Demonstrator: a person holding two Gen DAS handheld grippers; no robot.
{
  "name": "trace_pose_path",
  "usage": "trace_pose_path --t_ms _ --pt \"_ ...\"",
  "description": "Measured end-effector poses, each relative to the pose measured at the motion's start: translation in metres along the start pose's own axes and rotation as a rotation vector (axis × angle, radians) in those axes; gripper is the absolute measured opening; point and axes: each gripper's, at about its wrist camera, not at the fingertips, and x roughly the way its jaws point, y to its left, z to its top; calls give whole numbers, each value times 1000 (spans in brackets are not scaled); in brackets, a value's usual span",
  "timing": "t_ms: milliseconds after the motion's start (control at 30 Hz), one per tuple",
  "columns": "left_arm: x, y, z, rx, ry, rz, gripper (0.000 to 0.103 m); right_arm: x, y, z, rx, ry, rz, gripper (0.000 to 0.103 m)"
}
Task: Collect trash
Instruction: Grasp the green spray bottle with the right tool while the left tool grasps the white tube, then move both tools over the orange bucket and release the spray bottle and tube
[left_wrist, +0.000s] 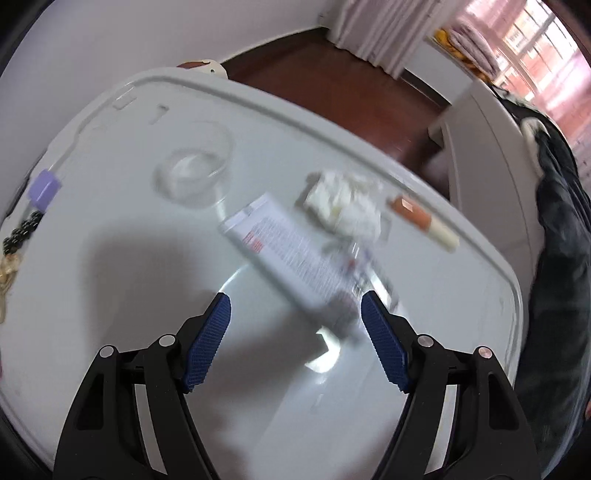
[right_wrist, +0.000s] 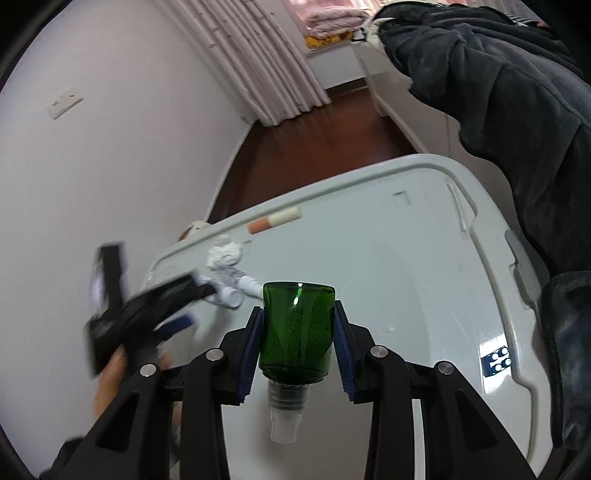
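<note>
A: Right gripper (right_wrist: 298, 334)?
B: Clamped on green bottle (right_wrist: 297, 328), nozzle toward camera, contents unclear.
A: Left gripper (left_wrist: 295, 314)?
B: Jaws apart over white lid (left_wrist: 110, 229), printed tube (left_wrist: 280, 254) beneath. Clear dish (left_wrist: 194, 168) looks empty.

Printed tube (left_wrist: 291, 254) motion-blurred (text unreadable), left gripper (right_wrist: 162, 314) smeared

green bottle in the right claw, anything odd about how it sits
Yes: the green bottle is held upside down in the right claw, its flat base pointing away and its clear cap toward the camera. Nothing appears spilled on the white lid below.
</note>
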Motion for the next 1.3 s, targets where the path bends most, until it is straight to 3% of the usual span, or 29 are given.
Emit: trace_pose_path --t_ms 167,300,367,433,600,767,867,1067,1200,1300 --pt "11 -8 0 10 -15 89 72 8 -5 4 31 24 41 37" --pt "9 -12 -8 75 -70 159 48 -3 -9 1 41 3 57 37" --pt "10 -14 -6 128 -96 170 43 -6 -7 0 42 -4 67 37" --pt "10 -10 -4 152 -103 157 34 -4 -7 0 39 1 73 37" --pt "-12 21 -28 279 -82 67 31 1 -1 -2 5 -1 58 37" --pt "-86 69 -77 404 -81 -61 31 -2 15 -18 -47 -4 24 37" --pt "-136 91 -116 496 -94 -108 31 -15 42 -46 -142 2 6 37" --pt "-204 129 -201 641 -76 -151 31 -63 91 -129 -258 55 76 37" --pt "-210 154 -250 683 -12 -156 31 -93 105 -186 -294 84 77 37" --pt "-200 164 -274 688 52 -167 31 -91 104 -224 -286 152 64 37"
